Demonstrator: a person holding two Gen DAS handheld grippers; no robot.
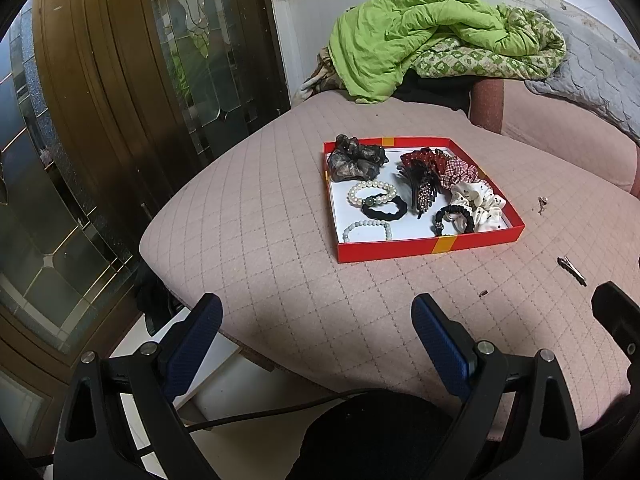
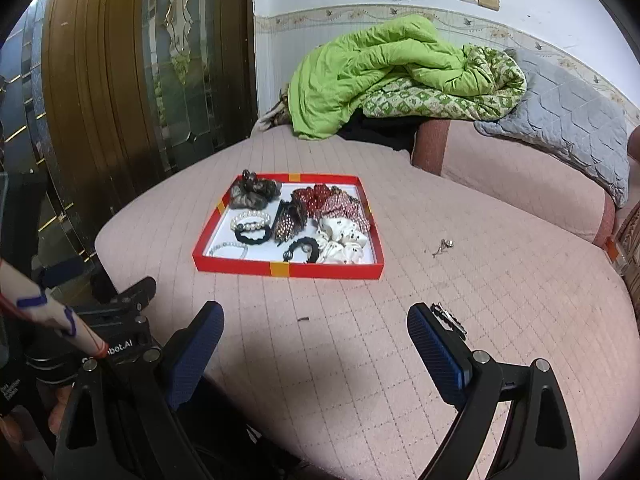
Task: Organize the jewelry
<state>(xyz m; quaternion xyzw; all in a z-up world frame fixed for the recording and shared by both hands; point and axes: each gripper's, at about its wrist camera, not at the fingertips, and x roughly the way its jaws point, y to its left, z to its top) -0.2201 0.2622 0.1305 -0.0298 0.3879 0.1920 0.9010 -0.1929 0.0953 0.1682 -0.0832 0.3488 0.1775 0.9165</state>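
A shallow red tray (image 1: 430, 249) (image 2: 280, 270) lies on the pink quilted cushion. It holds scrunchies, a pearl bracelet (image 1: 370, 192) (image 2: 250, 220), a pale bead bracelet (image 1: 366, 229), black hair ties and a studded hair claw (image 1: 426, 196) (image 2: 288, 224). Outside the tray lie a small metal trinket (image 1: 542, 203) (image 2: 443, 246) and a dark hair clip (image 1: 573, 269) (image 2: 450, 318). My left gripper (image 1: 316, 324) is open and empty, well short of the tray. My right gripper (image 2: 316, 328) is open and empty, its right finger beside the hair clip.
A green quilt (image 2: 380, 76) and a grey blanket (image 2: 560, 120) are piled at the back of the sofa. A wood and glass door (image 1: 120, 100) stands to the left. The cushion's edge (image 1: 180, 288) drops off at the left, near my left gripper.
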